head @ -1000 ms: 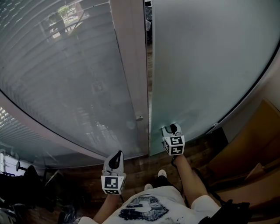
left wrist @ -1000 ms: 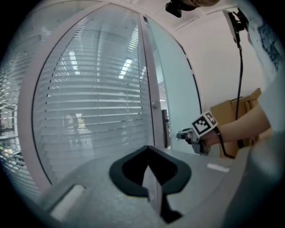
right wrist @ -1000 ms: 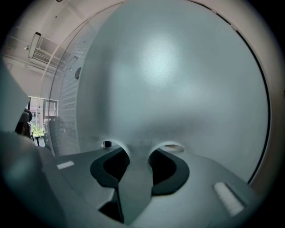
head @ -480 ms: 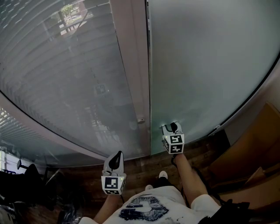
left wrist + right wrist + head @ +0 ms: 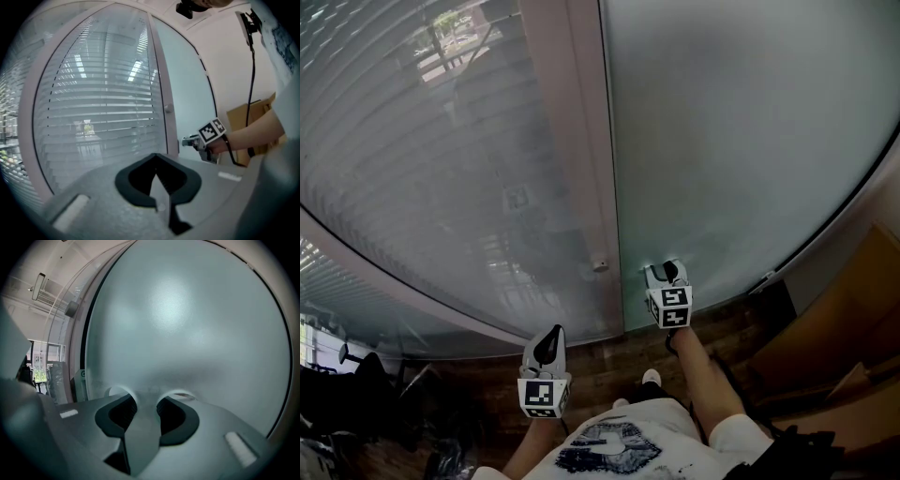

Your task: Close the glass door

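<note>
**Right tongs on the frosted door, left tongs held back**

I have the right tongs (image 5: 664,273) nose-on to the glass door (image 5: 741,141), low down and just beside its left edge. Their two tips stand partly apart and sit flat to the frosted pane, gripping nothing (my right gripper view is nearly all pale glass). The door's left edge lies right along the white post (image 5: 581,169), which carries a small knob (image 5: 599,265) near the height of those tips. The left tongs (image 5: 551,334) hang apart from the glass above the wooden floor (image 5: 600,361), tips pinched together and empty. They are aimed at the blinds pane (image 5: 441,187) left of the post. A cardboard box (image 5: 834,319) stands to the right of the door.
</note>
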